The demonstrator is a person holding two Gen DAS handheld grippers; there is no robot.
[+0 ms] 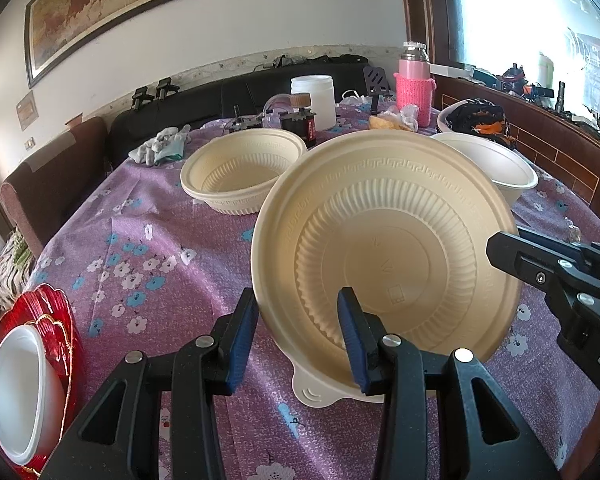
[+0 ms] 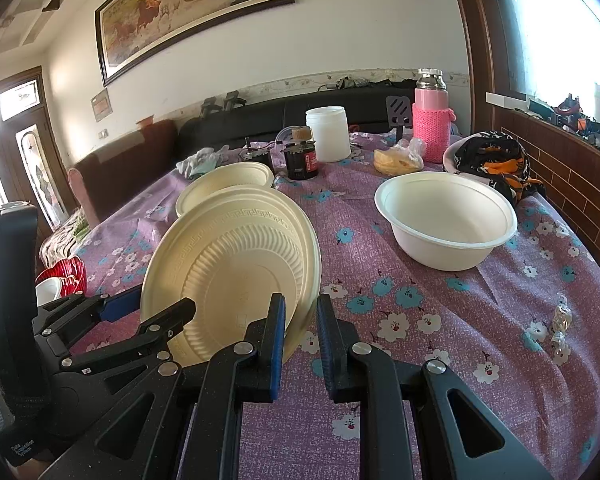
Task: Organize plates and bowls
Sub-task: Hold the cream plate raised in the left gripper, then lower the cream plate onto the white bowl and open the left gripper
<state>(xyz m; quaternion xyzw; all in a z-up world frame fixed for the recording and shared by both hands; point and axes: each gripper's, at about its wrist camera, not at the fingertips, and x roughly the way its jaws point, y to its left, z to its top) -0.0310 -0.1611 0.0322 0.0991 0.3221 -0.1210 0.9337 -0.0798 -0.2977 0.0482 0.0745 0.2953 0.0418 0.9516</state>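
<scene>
Left gripper has the near-left rim of a tilted cream bowl between its blue pads, one pad outside the wall and one inside; the jaws stand fairly wide and, from the left wrist view, I cannot tell whether both pads actually press the rim. The bowl is tipped steeply, its ribbed inside facing the camera, near edge low over the purple floral tablecloth. Under that near edge lies a pale tabbed lid or plate, flat on the cloth. Right gripper sits at the right edge of the same bowl; jaws partly open, with the rim just at the left pad, contact not clear. Behind the tilted bowl, farther and to the left, a second cream bowl stands upright on the cloth. Far right, well apart from it, a white bowl stands upright. Near left, at the table edge, a red plate with a white bowl resting in it. Far side of table: white jar, pink flask, grey gloves.
</scene>
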